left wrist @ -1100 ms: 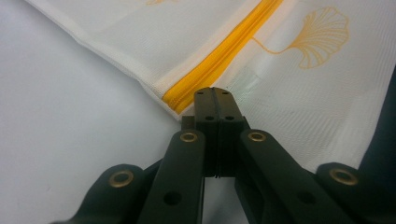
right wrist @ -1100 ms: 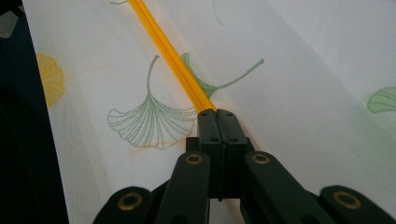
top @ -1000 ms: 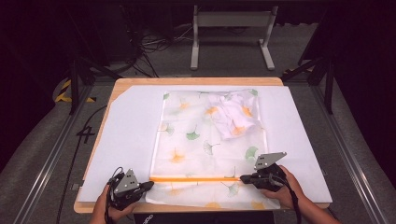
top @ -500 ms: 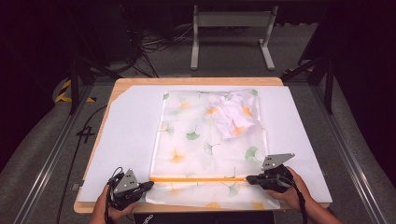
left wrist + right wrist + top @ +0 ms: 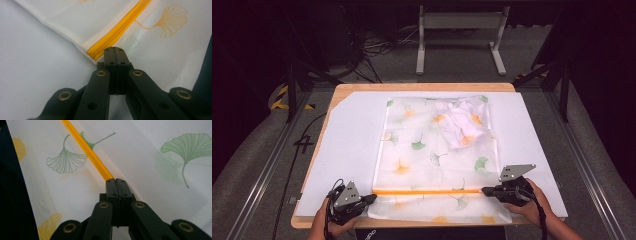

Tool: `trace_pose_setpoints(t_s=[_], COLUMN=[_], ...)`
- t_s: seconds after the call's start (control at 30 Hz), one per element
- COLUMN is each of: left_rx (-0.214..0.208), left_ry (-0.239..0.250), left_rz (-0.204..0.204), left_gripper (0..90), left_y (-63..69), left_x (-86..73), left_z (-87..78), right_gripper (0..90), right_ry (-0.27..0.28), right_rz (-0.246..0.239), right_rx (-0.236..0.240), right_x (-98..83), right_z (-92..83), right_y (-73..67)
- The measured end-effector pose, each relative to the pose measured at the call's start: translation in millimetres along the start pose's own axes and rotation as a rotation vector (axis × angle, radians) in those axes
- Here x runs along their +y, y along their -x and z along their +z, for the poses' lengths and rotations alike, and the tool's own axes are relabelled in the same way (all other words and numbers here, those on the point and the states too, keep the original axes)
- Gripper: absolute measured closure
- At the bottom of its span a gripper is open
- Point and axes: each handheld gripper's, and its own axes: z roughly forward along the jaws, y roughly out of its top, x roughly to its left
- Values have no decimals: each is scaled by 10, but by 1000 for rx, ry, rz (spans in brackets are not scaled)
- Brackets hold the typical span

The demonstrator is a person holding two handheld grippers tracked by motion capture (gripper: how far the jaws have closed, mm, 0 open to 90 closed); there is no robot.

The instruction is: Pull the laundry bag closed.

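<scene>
Worktop (image 5: 352, 130): white sheet over a wooden board, bare around the work. Mesh bag (image 5: 422, 150): lies flat at the centre, sheer white, printed with green and yellow ginkgo leaves; its near edge hangs past the sheet's front. A crumpled white garment (image 5: 459, 125) shows through the mesh at the far right corner, its shape hard to make out. Orange zipper (image 5: 427, 191): runs straight across the bag's near end. Left claw (image 5: 371, 198): jaws together at the zipper's left end. Right claw (image 5: 485, 190): jaws together at its right end. Whether either pinches fabric is hidden beneath the tips.
</scene>
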Motion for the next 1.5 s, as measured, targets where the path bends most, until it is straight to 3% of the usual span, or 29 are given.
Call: trace_pose_setpoints(t_s=[0.7, 1.23, 1.5], left_rx=[-4, -13, -13], left_ry=[-4, -1, -1], left_rz=[-5, -5, -7], left_gripper=[900, 900, 900], left_y=[-6, -20, -20], left_x=[2, 1, -1], left_z=[-1, -1, -1], right_gripper=[900, 900, 900], right_ry=[7, 24, 25], right_rz=[24, 81, 85], right_rx=[-32, -61, -53], right_x=[-126, -291, -307], right_z=[-105, -251, -276], right_y=[42, 137, 151])
